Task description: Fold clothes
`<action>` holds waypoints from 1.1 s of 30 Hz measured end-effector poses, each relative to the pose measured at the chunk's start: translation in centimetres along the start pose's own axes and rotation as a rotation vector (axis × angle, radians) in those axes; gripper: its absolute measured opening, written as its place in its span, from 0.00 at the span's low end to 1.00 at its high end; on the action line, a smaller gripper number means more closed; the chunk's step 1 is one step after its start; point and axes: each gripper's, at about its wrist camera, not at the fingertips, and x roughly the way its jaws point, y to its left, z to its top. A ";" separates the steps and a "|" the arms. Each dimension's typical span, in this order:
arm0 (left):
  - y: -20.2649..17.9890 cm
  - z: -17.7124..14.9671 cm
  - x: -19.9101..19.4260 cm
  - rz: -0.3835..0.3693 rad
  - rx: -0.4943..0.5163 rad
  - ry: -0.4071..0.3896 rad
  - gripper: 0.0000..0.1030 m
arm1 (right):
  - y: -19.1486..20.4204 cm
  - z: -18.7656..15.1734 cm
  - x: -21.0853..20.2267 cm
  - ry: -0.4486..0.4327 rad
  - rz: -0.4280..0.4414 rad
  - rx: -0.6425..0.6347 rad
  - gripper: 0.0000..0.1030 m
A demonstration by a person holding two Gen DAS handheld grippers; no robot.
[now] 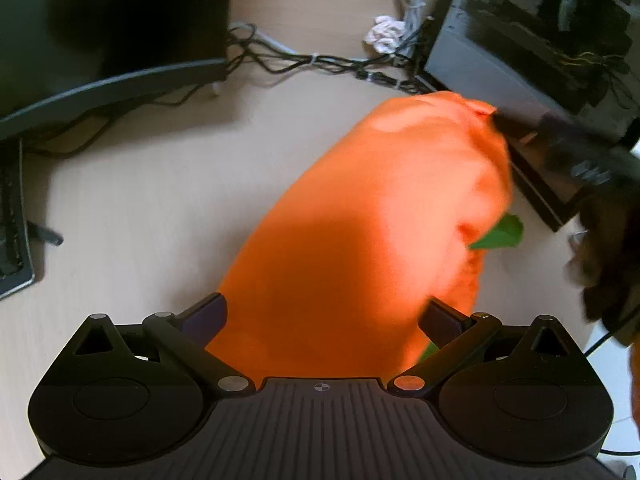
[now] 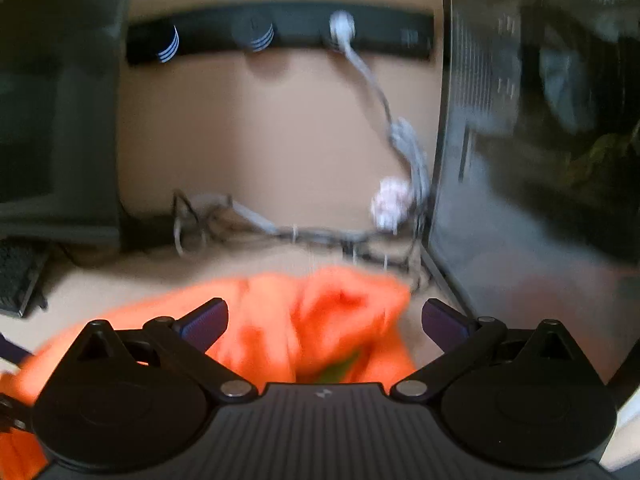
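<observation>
An orange garment (image 1: 360, 220) lies bunched on the beige desk (image 1: 140, 200), with a green part (image 1: 502, 232) showing at its right edge. My left gripper (image 1: 326, 318) is open, its fingers wide apart on either side of the garment's near end. At the garment's far end, the blurred black body of my right gripper (image 1: 576, 160) reaches in from the right. In the blurred right wrist view, the orange garment (image 2: 312, 320) sits between the spread fingers of my right gripper (image 2: 326, 320), which is open. Whether either gripper touches the cloth is unclear.
A monitor base (image 1: 112, 80) and keyboard (image 1: 12, 220) stand at the left. Tangled cables (image 1: 312, 60) and a crumpled white tissue (image 1: 384, 34) lie behind the garment. A computer case (image 1: 500, 52) stands at the right. A power strip (image 2: 280, 32) hangs on the back wall.
</observation>
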 end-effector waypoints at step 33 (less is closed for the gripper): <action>1.9 -3.5 -6.2 -0.154 -0.383 -0.166 1.00 | -2.0 -3.5 2.5 0.201 -0.069 -0.108 0.99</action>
